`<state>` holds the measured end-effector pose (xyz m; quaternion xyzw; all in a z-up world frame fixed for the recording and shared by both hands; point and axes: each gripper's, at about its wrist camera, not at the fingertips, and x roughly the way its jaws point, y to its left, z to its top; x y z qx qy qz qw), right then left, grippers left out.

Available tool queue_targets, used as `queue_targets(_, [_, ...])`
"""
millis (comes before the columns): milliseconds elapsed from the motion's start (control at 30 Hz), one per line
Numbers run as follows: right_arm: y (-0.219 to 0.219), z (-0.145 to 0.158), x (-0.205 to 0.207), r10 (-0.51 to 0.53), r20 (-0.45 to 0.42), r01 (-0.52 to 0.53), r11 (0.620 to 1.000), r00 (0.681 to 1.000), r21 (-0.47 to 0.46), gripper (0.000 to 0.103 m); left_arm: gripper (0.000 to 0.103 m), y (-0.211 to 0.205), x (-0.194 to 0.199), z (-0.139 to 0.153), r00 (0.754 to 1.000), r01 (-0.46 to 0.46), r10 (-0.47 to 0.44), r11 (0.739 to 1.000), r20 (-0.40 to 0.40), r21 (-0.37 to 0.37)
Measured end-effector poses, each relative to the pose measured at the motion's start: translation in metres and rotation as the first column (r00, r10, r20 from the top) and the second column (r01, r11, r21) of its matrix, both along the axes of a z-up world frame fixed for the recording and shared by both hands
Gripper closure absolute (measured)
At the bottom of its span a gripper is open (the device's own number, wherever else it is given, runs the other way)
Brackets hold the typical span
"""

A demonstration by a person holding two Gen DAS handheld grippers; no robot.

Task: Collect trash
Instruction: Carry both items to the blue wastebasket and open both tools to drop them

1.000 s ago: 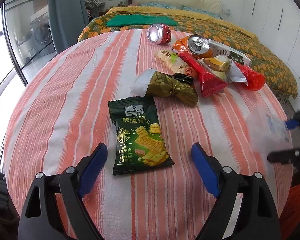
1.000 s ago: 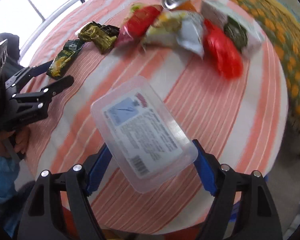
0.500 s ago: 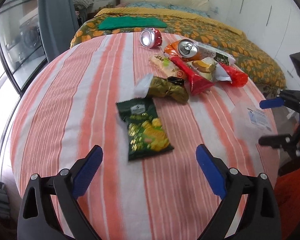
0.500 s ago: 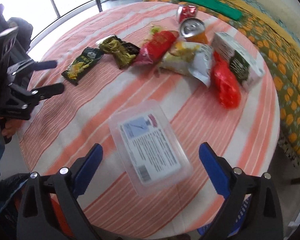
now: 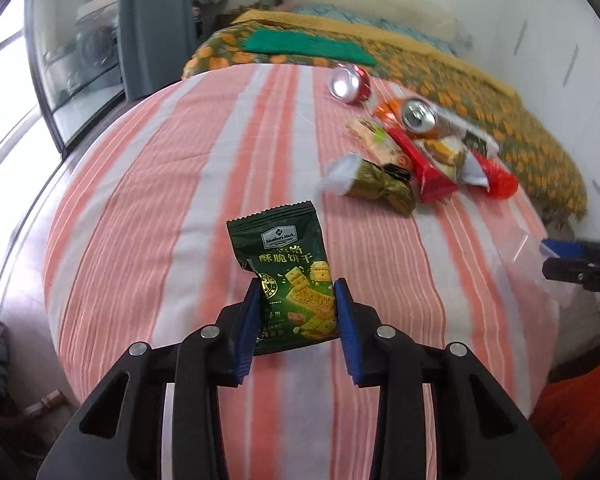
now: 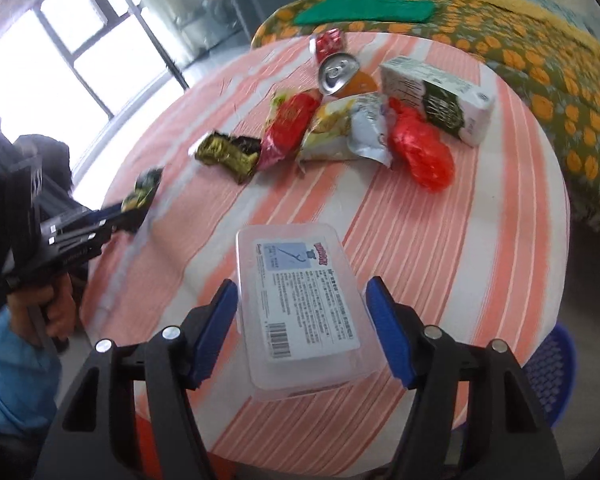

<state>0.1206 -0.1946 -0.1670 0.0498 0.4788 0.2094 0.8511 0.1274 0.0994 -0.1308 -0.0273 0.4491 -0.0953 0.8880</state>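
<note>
A green snack packet stands upright between the blue pads of my left gripper, whose jaws are closing and press on both its sides. A clear plastic box with a white label sits between the pads of my right gripper. Those jaws are also closing on it, near the table's edge. More trash lies in a heap further back: a gold wrapper, a red can, an orange can, a red wrapper, a red bag and a white carton.
The round table wears an orange-and-white striped cloth. Behind it is a bed with a patterned cover. A blue basket stands on the floor at the right. A hand and blue sleeve show at the left.
Both grippers stood wide open half a second ago. They have now closed, the left on the green packet and the right on the clear box, and the packet has come up off the cloth.
</note>
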Motion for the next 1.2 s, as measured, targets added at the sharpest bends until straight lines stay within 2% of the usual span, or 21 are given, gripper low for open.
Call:
queue_targets(67, [-0.012,-0.004,-0.002,-0.035,-0.003,0.035,0.997,0.999,0.062,0.038,0.068,0.010,-0.005,0.004,1.000,-0.024,0.024,0.998,-0.001,-0.063])
queue_targets(167, [-0.028,-0.005,-0.006,-0.071,0.010,0.069,0.987,0.997,0.147,0.038,0.068,-0.003,-0.010,0.012,1.000,-0.002,0.003,0.993,0.006,-0.114])
queue_targets(367, [-0.082,0.000,-0.019,-0.165,0.009,0.156,0.948,0.986,0.278,0.039,0.068,-0.099,-0.017,0.029,0.986,0.163,-0.157,0.980,0.059,-0.117])
queue_targets(533, [-0.138,-0.001,-0.026,-0.262,-0.022,0.253,0.900,0.965,0.355,0.039,0.068,-0.179,-0.013,0.023,0.963,0.271,-0.268,0.954,0.040,-0.130])
queue_targets(600, [-0.164,-0.001,-0.030,-0.310,-0.025,0.297,0.880,0.951,0.371,0.039,0.068,-0.217,-0.016,0.020,0.946,0.323,-0.323,0.936,0.023,-0.135])
queue_targets(767, [-0.238,-0.007,-0.045,-0.458,-0.008,0.443,0.857,0.889,0.262,0.039,0.068,-0.298,-0.024,0.012,0.899,0.432,-0.438,0.889,-0.004,-0.153])
queue_targets(967, [-0.317,-0.056,-0.062,-0.600,-0.097,0.605,0.765,0.794,0.220,0.039,0.068,-0.400,-0.034,-0.016,0.832,0.540,-0.552,0.829,-0.055,-0.148])
queue_targets(1100, [-0.350,-0.085,-0.071,-0.651,-0.157,0.668,0.704,0.743,0.244,0.038,0.068,-0.456,-0.030,-0.051,0.811,0.566,-0.578,0.814,-0.090,-0.131])
queue_targets(1133, [-0.357,-0.090,-0.073,-0.661,-0.167,0.679,0.689,0.732,0.253,0.034,0.067,-0.468,-0.028,-0.061,0.809,0.569,-0.581,0.812,-0.091,-0.131])
queue_targets(1167, [-0.365,-0.093,-0.074,-0.666,-0.172,0.686,0.680,0.725,0.260,0.024,0.065,-0.479,-0.025,-0.071,0.806,0.572,-0.584,0.810,-0.093,-0.128])
queue_targets(1200, [-0.370,-0.095,-0.075,-0.675,-0.174,0.694,0.670,0.717,0.262,0.022,0.058,-0.488,-0.022,-0.079,0.803,0.577,-0.588,0.807,-0.099,-0.125])
